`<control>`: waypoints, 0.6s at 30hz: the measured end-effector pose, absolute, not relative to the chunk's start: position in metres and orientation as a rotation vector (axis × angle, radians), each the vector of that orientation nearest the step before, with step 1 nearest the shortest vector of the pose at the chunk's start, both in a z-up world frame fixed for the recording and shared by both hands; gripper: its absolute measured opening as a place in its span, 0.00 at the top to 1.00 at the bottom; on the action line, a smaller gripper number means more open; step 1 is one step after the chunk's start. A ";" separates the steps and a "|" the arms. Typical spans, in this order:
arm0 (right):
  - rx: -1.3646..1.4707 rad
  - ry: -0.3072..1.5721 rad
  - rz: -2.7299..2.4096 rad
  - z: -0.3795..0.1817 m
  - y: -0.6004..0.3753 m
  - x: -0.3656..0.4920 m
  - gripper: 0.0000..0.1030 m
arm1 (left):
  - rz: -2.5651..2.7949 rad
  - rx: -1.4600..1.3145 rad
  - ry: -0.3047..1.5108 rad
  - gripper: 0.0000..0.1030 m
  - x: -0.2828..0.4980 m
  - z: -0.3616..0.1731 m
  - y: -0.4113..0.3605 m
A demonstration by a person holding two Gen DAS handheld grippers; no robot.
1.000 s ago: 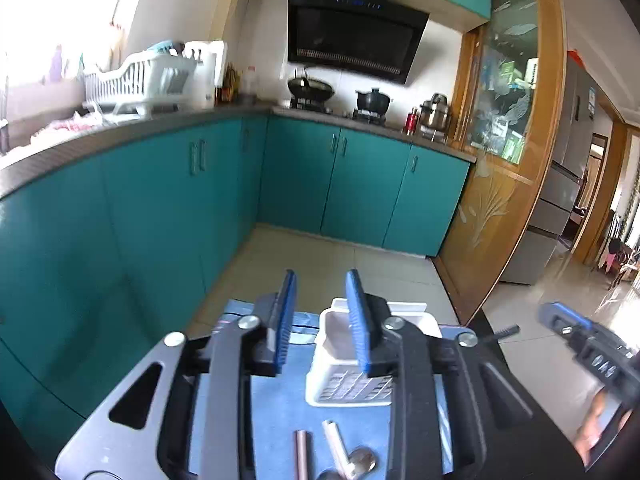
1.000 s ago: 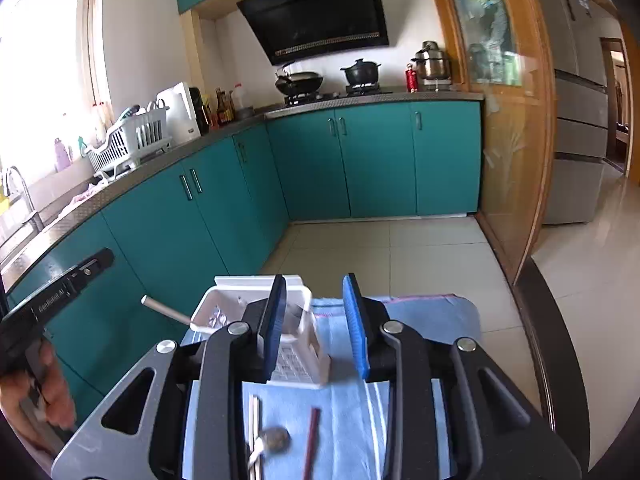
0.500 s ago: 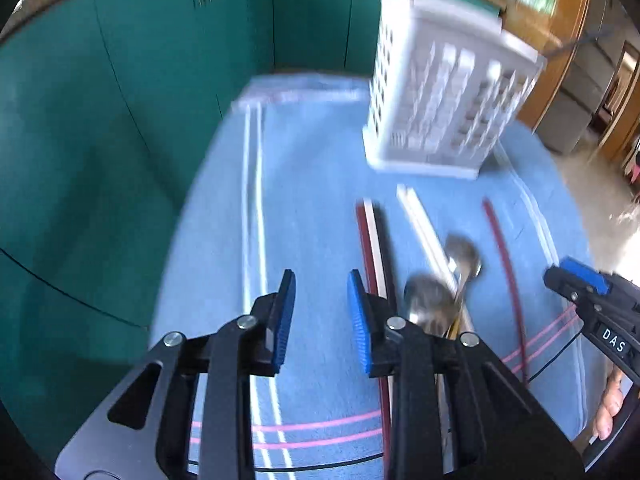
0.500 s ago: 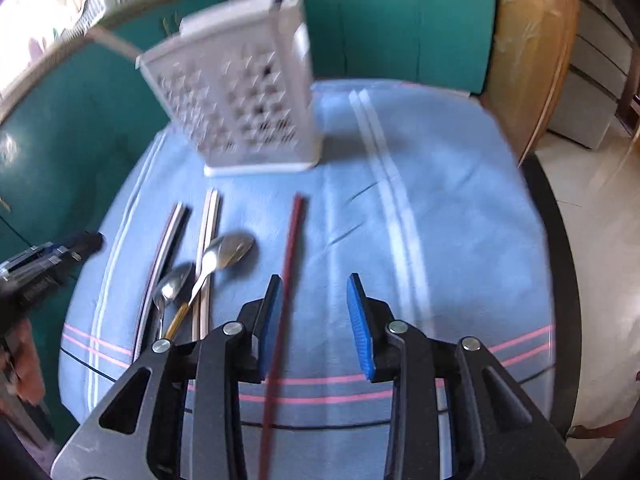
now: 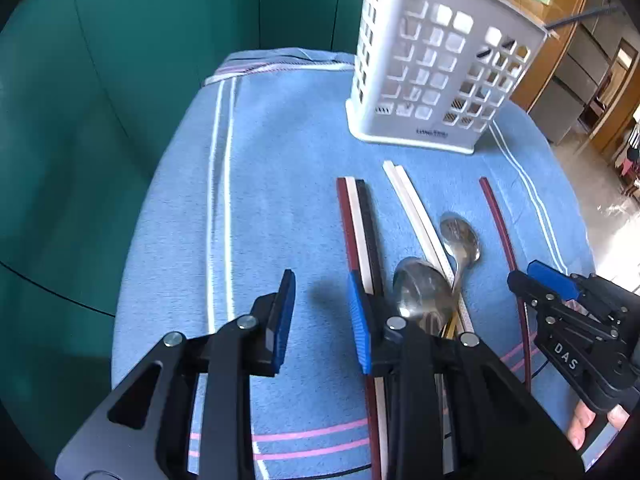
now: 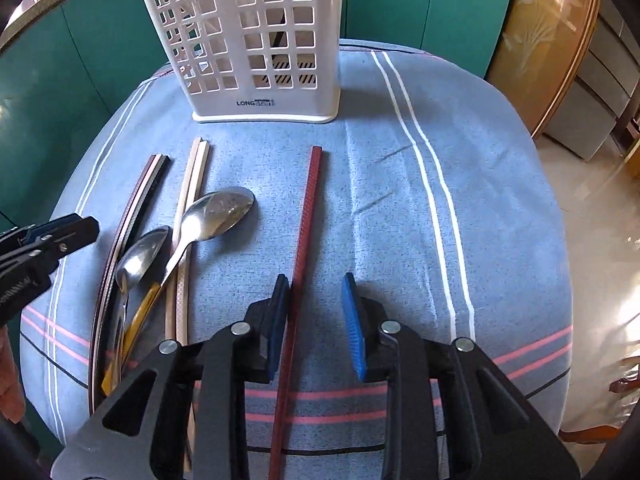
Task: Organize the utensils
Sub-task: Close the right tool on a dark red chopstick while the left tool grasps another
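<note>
A white slotted utensil basket [image 5: 432, 80] [image 6: 260, 40] stands at the far side of a blue striped cloth [image 5: 280, 160] [image 6: 400, 200]. In front of it lie a dark red, white and black chopstick bundle [image 5: 360, 220] [image 6: 136, 208], beige chopsticks [image 5: 412, 204] [image 6: 192, 184], two metal spoons [image 5: 420, 284] [image 6: 220, 212] and a single red chopstick [image 5: 498, 220] [image 6: 306, 220]. My left gripper [image 5: 322, 312] [image 6: 60, 236] is open over bare cloth, just left of the bundle. My right gripper [image 6: 316, 316] [image 5: 540, 280] is closing, with the red chopstick between its jaws beside the left pad.
Teal cabinets [image 5: 120, 60] stand beyond the cloth's left and far edges. A wood-framed glass door [image 6: 540, 40] and pale floor tiles are on the right. A person's fingers [image 5: 580, 424] show under the right gripper. Some sticks stand in the basket.
Both grippers have dropped and tipped down from facing the kitchen to hovering low over the cloth. The right gripper now has the red chopstick between its jaws.
</note>
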State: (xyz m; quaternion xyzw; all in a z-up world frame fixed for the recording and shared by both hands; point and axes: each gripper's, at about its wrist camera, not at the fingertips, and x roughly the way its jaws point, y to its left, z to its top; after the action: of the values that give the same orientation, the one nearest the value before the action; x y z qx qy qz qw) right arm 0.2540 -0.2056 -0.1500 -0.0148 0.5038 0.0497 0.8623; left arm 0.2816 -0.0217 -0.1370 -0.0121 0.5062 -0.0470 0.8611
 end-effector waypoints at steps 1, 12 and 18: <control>-0.026 1.056 0.104 -0.150 -0.206 0.253 0.73 | -0.090 -0.002 1.072 0.74 0.283 -0.141 -0.025; -0.009 1.038 0.111 -0.149 -0.210 0.244 0.73 | -0.108 -0.034 1.084 0.73 0.279 -0.143 -0.020; -0.006 1.035 0.112 -0.149 -0.211 0.244 0.73 | -0.125 -0.008 1.081 0.71 0.278 -0.145 -0.026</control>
State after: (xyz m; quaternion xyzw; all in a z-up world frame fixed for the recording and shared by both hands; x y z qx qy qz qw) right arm 0.2437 -0.2105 -0.1493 -0.0028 0.4943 0.0536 0.8676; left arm 0.2777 -0.0256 -0.1447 -0.0038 0.5143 -0.0594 0.8556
